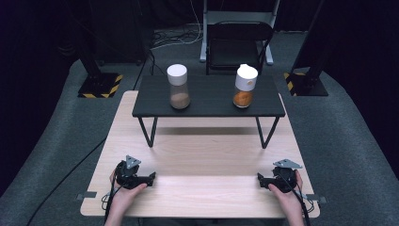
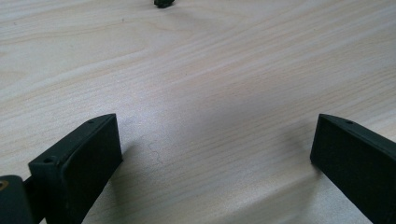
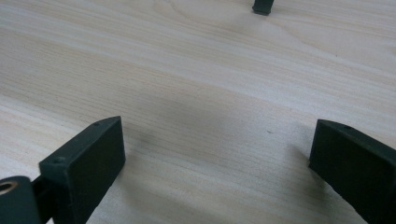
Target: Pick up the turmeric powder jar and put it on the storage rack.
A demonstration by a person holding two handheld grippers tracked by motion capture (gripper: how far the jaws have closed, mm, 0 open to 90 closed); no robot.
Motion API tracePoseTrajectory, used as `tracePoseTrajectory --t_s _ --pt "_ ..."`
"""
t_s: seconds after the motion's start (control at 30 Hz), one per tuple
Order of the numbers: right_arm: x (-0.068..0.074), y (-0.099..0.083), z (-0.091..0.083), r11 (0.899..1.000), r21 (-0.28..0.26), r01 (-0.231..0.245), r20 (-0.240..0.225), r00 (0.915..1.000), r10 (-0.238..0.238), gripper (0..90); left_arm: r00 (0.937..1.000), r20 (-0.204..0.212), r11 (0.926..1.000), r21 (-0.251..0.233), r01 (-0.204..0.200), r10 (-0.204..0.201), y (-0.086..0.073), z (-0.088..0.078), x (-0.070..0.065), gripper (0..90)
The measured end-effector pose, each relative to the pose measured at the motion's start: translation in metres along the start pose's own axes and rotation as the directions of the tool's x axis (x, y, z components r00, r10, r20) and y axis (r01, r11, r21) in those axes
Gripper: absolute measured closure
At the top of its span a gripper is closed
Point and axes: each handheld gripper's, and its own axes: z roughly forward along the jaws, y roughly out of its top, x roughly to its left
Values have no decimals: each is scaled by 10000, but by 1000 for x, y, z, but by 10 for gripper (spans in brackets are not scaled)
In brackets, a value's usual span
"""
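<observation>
Tongs — two: left tongs (image 1: 151, 177) wide, right tongs (image 1: 259, 179) wide, nothing gripped; two jars (image 1: 178, 87) on shelf (image 1: 209, 106).

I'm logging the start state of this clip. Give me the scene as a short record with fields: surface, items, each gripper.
surface: light wooden table with a black raised shelf on it
item 1: jar with white lid and brown contents, upright, left part of the shelf
item 2: jar with white flip-top lid and orange contents, upright, right part of the shelf
left gripper: held low at the table's near left, jaws open, nothing between them
right gripper: held low at the near right, jaws open, nothing between them
</observation>
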Motion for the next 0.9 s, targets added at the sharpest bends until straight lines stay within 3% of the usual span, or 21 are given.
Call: tracePoseTrajectory --t_s 0.9 --pt "0 1 0 10000 27 -12 12 10000 12 14 10000 7 10000 -5 2 -2 0 0 0 14"
